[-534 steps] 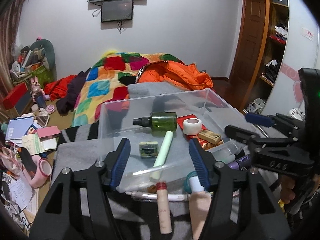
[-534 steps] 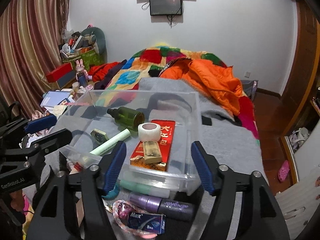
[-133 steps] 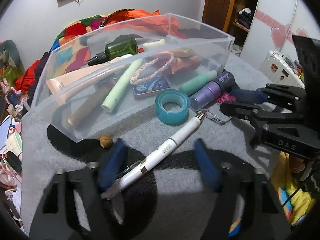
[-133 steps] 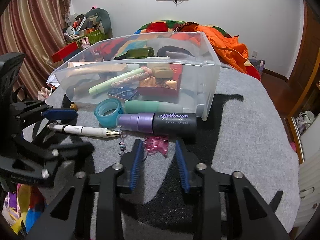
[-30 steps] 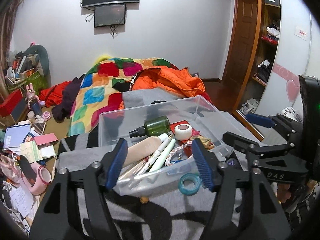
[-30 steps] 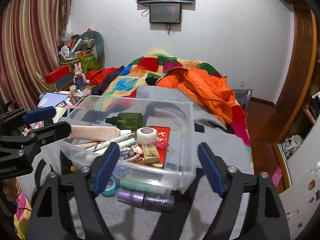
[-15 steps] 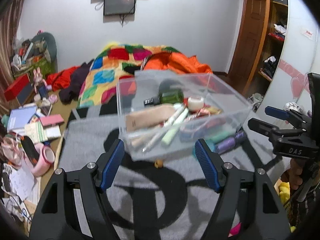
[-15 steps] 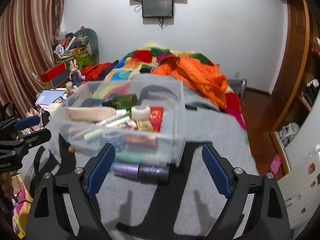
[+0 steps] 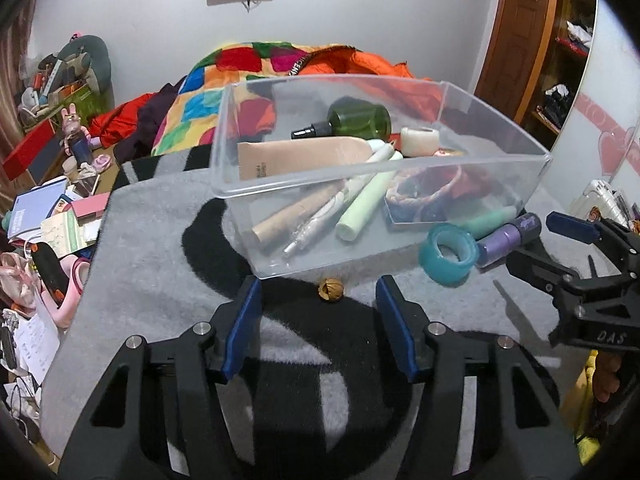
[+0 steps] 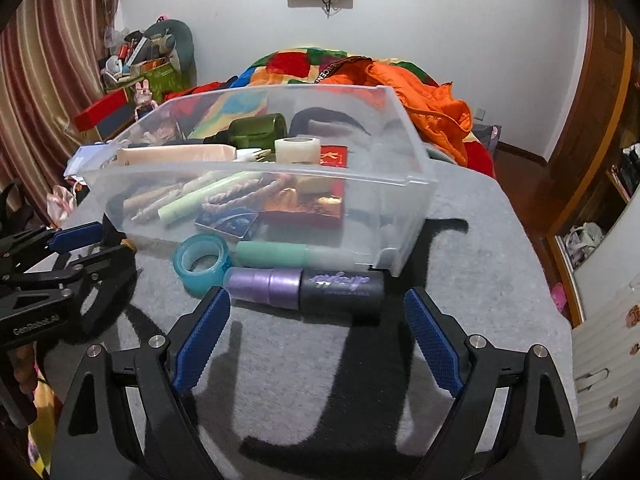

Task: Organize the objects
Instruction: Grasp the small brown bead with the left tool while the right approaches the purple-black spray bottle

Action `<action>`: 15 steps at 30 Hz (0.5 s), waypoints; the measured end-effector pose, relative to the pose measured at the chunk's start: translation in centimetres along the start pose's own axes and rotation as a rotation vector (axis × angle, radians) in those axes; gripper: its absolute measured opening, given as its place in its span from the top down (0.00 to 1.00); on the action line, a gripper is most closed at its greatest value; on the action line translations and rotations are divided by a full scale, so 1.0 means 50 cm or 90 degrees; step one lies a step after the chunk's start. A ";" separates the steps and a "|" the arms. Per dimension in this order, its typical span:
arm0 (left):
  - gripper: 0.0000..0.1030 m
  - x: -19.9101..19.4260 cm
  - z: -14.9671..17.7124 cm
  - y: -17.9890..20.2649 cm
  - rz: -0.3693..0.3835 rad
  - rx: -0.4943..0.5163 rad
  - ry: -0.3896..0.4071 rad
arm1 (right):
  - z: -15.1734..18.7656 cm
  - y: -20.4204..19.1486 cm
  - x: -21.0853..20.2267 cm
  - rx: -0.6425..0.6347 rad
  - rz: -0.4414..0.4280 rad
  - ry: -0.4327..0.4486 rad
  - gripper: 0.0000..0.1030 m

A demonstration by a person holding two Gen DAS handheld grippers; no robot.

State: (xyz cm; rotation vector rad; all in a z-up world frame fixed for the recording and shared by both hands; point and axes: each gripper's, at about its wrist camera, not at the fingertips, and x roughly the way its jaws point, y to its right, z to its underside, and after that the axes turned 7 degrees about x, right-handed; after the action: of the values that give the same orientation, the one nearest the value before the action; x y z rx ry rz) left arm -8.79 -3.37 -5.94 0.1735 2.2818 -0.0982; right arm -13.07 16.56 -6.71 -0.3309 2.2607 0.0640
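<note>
A clear plastic bin [image 9: 500, 184] is seen on a grey and black mat [image 9: 152, 240] that covers the counter. Inside the bin lie a green bottle [image 9: 360, 122], a beige tube [image 9: 296, 158], a pale green stick [image 9: 368, 200], a white pen [image 9: 316, 224], a roll of white tape [image 9: 420, 140], a braided cord [image 10: 248, 194] and a red packet [image 10: 334, 158].

Just outside the near wall of the bin, a teal tape ring [image 10: 202, 264] is stood on the mat, touching a purple and black tube [image 10: 304, 288] that lies on its side. A mint green tube [image 10: 276, 254] is lodged between that tube and the bin. A small brown nut [image 9: 331, 289] lies on the mat close to the bin's near corner.

The left gripper [image 9: 318, 312] is held low over the mat with the nut just ahead of its blue fingers [image 9: 242, 322]. Its fingers have just been closing and stand half spread; nothing is pressed between them. The right gripper [image 10: 316, 340] is held before the purple and black tube, its fingers [image 10: 432, 344] spread wide, having just been opening, and nothing is gripped by them.

A bed with a patchwork quilt [image 9: 240, 60] and an orange jacket [image 10: 428, 96] is seen behind.
</note>
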 end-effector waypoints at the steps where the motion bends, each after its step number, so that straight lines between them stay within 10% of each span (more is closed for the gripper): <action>1: 0.46 0.004 -0.001 0.002 -0.003 0.004 -0.002 | -0.001 -0.003 0.002 -0.001 0.003 0.000 0.12; 15: 0.87 0.016 0.003 0.004 0.003 -0.018 0.005 | -0.006 -0.006 0.045 0.021 0.032 -0.028 0.01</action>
State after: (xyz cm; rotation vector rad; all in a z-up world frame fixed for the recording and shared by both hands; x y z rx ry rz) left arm -9.15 -3.15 -6.63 0.1648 2.2892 -0.0639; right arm -14.63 15.73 -8.20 -0.2530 2.2241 0.0598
